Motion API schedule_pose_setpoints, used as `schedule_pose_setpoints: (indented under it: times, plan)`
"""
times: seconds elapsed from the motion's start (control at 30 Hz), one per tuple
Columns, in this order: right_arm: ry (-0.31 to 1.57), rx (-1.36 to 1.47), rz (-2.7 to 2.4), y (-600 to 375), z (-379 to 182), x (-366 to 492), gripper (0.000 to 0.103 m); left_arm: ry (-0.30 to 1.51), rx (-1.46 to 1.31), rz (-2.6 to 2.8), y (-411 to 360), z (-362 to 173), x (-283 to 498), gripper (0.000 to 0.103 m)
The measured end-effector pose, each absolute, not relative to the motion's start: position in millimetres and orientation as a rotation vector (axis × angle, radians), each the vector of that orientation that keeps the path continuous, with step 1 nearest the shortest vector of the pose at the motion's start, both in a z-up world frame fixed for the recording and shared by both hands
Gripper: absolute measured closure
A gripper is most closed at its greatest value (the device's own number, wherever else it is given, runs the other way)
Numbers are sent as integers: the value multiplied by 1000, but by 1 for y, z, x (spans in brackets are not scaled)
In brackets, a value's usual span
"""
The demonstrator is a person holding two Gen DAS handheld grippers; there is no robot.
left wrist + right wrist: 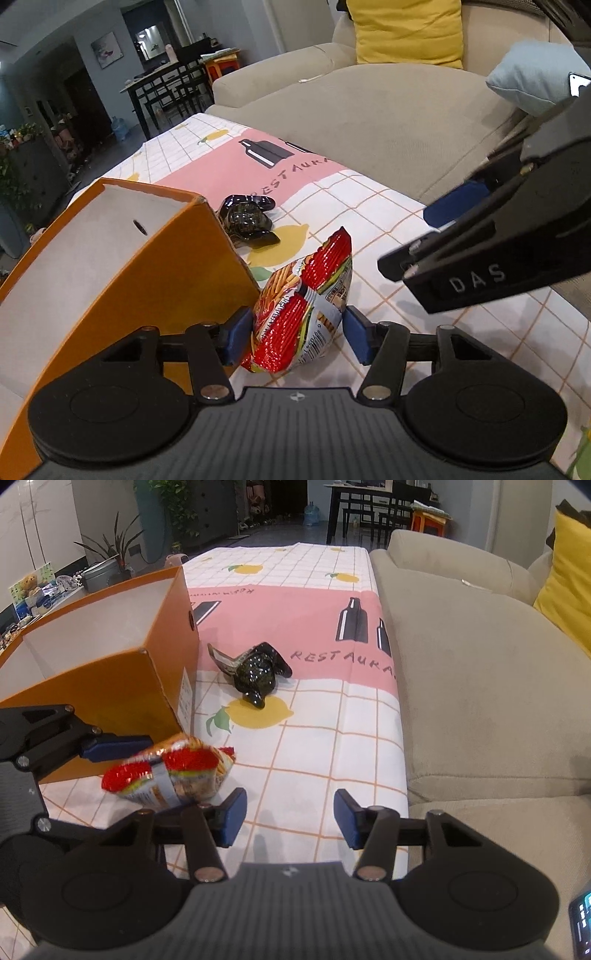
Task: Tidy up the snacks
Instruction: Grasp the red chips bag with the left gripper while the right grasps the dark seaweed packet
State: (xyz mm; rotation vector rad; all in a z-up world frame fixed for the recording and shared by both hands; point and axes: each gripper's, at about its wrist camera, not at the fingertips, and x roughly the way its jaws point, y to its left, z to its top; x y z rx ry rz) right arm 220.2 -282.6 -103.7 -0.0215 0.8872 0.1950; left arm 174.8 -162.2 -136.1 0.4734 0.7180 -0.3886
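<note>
A red snack bag (301, 310) stands between the pads of my left gripper (295, 332), which is shut on it next to the orange box (110, 258). In the right wrist view the same bag (173, 771) sits by the box (110, 657), with the left gripper's blue pad (114, 747) against it. My right gripper (288, 821) is open and empty above the tablecloth, right of the bag; it also shows in the left wrist view (480, 251). A black snack bag (258, 672) lies farther on the table, also seen in the left wrist view (245, 219).
The table wears a checked cloth with lemons and a pink band (295, 620). A beige sofa (480, 683) runs along its right edge, with a yellow cushion (406, 33) and a pale blue one (532, 77). A dining table and chairs (166, 92) stand beyond.
</note>
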Motion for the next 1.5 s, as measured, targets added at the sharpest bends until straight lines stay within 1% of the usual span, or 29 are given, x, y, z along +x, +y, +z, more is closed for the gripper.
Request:
schedule_pose_setpoints:
  times: [0.07,0.13,0.23,0.4,0.47,0.67,0.77,0.87,0.97,1.0,1.03,1.07,1.17,1.37,1.43,1.5]
  plan:
    - [896,-12,197,-283,-106,221,52,721,466,-392,-162,-136,175,47]
    - [905,-5,199,-283,-109,222,52,724,460,-394,-162,-135,176,50]
    - [914,-6,201,-282,-111,224,52,739,440,-399,-161,-134,177,54]
    - [924,-4,200,-284,-112,229,52,778,414,-381,-157,-129,180,56]
    - [925,-24,202,-284,-111,233,52,800,402,-371,-154,-125,180,60]
    - [897,-83,249,-283,-102,250,51,904,244,-328,-142,-108,191,61]
    - [866,-151,283,-274,-97,265,45,978,126,-306,-133,-102,200,61]
    - [833,-223,348,-262,-94,283,44,1043,22,-264,-124,-98,208,62]
    - [835,-237,411,-253,-94,304,44,1079,-23,-217,-114,-94,214,63]
    - [834,-237,434,-251,-96,309,41,1088,-31,-205,-111,-93,215,63]
    - [831,-237,459,-249,-98,315,34,1100,-39,-195,-108,-93,216,64]
    - [827,-244,477,-246,-100,321,32,1114,-53,-185,-104,-93,217,64]
    - [808,-283,518,-240,-109,337,30,1148,-100,-178,-91,-95,217,65]
    - [743,-466,602,-224,-119,345,31,1172,-149,-176,-83,-95,218,65]
    - [737,-496,634,-224,-120,347,38,1181,-166,-183,-81,-94,219,65]
    - [730,-502,647,-227,-117,349,38,1181,-171,-182,-81,-94,218,65]
